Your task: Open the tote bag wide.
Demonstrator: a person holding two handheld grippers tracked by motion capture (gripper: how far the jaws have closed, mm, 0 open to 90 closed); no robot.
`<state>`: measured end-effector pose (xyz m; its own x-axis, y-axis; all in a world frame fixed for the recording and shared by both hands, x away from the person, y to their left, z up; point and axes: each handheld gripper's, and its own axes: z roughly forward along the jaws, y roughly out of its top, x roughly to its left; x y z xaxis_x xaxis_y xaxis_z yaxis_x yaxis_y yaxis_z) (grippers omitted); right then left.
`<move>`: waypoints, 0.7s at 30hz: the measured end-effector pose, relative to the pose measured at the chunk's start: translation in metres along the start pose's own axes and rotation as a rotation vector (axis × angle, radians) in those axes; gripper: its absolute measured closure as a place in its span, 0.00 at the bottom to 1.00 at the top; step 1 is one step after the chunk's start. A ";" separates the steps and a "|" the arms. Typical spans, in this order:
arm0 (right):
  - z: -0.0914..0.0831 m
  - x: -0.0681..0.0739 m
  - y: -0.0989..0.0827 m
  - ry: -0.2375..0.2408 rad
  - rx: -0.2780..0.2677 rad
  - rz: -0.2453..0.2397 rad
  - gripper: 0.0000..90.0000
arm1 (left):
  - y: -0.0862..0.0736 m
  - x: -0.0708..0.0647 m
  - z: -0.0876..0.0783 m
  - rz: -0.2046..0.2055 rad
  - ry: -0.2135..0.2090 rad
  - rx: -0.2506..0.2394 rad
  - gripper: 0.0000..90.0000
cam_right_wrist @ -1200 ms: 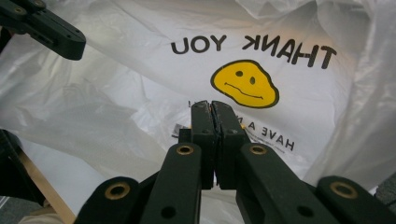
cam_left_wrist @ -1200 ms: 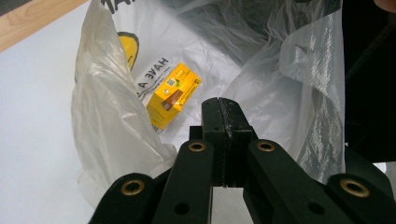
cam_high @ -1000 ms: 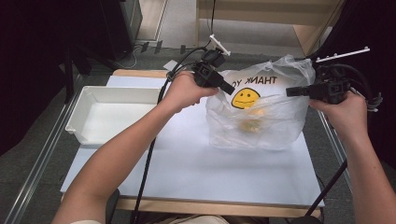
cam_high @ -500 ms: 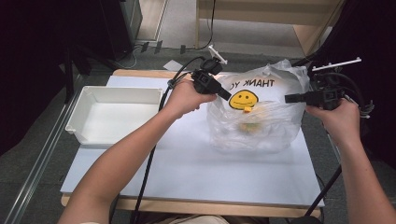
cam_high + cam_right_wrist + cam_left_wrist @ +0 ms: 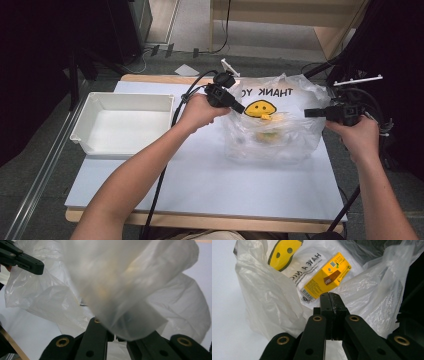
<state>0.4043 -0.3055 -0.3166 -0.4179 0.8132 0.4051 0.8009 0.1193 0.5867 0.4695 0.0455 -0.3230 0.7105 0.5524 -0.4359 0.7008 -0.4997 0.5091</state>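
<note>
The white table (image 5: 200,190) carries a plastic bag (image 5: 272,142) (translucent) and a white tray (image 5: 82,135).

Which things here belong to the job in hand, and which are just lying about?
In the job:
- clear plastic bag with a yellow smiley print
- yellow rectangular carton inside it
- left hand-held gripper, shut on the bag's edge
- right hand-held gripper, shut on the other edge

Lying about:
- white rectangular plastic tray
- white slip of paper on the floor
</note>
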 end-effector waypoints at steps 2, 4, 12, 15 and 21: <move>0.005 -0.005 -0.004 0.005 0.002 0.010 0.99 | -0.003 0.004 0.004 -0.009 0.000 -0.004 1.00; 0.009 -0.008 -0.007 0.011 0.000 0.018 0.99 | -0.004 0.005 0.005 -0.011 -0.001 -0.008 1.00; 0.024 -0.015 -0.012 0.018 -0.001 0.044 0.99 | -0.012 0.010 0.020 -0.026 -0.005 0.003 1.00; 0.027 -0.017 -0.013 0.023 -0.016 0.057 0.98 | -0.014 0.012 0.024 -0.030 -0.002 0.006 1.00; 0.031 -0.021 -0.013 -0.003 -0.018 0.069 0.98 | -0.015 0.016 0.028 -0.044 0.006 0.015 1.00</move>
<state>0.4164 -0.3068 -0.3542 -0.3606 0.8210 0.4427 0.8198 0.0526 0.5703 0.4726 0.0432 -0.3586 0.6788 0.5777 -0.4533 0.7321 -0.4845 0.4788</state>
